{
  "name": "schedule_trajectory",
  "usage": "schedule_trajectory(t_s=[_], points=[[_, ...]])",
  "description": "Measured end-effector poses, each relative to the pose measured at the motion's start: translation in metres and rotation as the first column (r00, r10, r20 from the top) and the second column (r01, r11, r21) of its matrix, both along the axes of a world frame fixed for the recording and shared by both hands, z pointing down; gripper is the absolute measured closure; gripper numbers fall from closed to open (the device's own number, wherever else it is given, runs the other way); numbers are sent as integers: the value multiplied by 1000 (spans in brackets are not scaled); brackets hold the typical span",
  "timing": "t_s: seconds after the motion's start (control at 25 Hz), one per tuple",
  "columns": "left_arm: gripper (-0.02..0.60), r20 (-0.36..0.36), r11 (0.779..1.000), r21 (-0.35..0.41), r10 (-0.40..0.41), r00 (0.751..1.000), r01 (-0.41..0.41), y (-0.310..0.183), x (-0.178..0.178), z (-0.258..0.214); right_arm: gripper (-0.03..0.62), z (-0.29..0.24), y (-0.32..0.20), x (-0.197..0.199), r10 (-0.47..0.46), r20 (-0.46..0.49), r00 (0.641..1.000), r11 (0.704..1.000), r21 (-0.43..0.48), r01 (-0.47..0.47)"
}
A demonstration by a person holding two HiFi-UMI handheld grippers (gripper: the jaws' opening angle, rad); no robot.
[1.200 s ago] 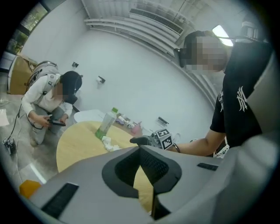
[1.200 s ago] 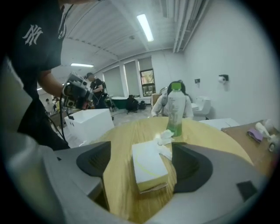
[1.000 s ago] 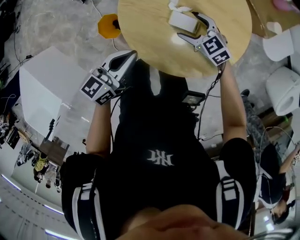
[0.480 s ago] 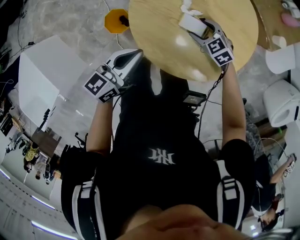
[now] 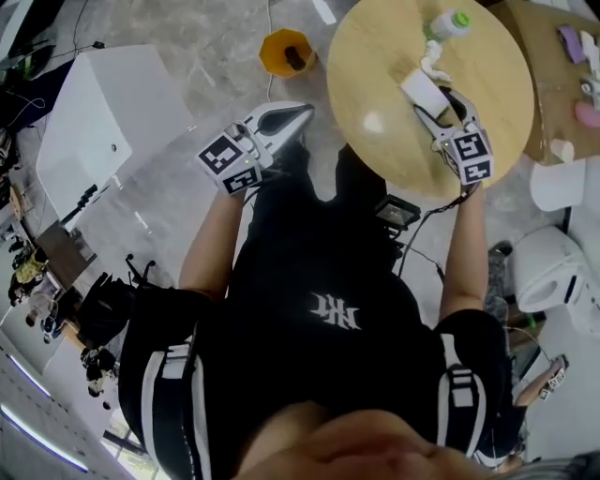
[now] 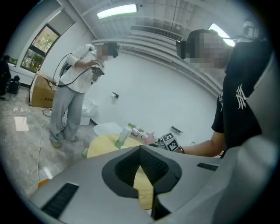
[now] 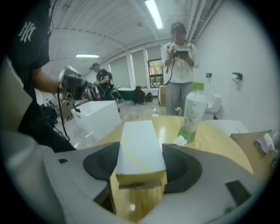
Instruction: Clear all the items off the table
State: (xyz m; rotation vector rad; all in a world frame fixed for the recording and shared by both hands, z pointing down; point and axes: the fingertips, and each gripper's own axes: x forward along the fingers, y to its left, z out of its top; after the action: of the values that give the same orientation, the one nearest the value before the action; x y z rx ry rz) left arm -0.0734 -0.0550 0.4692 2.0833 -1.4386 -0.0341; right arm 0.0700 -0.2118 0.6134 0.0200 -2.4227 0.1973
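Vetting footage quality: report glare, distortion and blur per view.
Head view: wide-angle bending, a glare spot on the round table. Left gripper view: fisheye with dark corners, a bright ceiling light, mosaic-blurred faces. Right gripper view: fisheye too; the close box looks soft.

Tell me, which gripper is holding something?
The right gripper: its jaws have just been closing on the white box. The left gripper has its jaws together with nothing between.
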Motion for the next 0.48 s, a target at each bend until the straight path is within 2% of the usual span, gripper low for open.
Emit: schedule_trajectory(t_s=[0.12,0.2,0.36,0.48], points=[[569,-5,998,44,-35,999,35,13,-31,-12,283,-52,3,-34,76,142,987,996,-55,-69],[569,0,995,79,-53,999,53,24,-57,-21,284,-87,7,-63,94,219,971,995,-45,-86],[569,-6,989,123,-80,997,81,57,-112,-33,284,-144,35,-126,77,302,950,996,18,-87],[569,1,988,130,-85,996,84,89,-158,-35,284,-172,65,-176,75,349,934,996,16,-86]])
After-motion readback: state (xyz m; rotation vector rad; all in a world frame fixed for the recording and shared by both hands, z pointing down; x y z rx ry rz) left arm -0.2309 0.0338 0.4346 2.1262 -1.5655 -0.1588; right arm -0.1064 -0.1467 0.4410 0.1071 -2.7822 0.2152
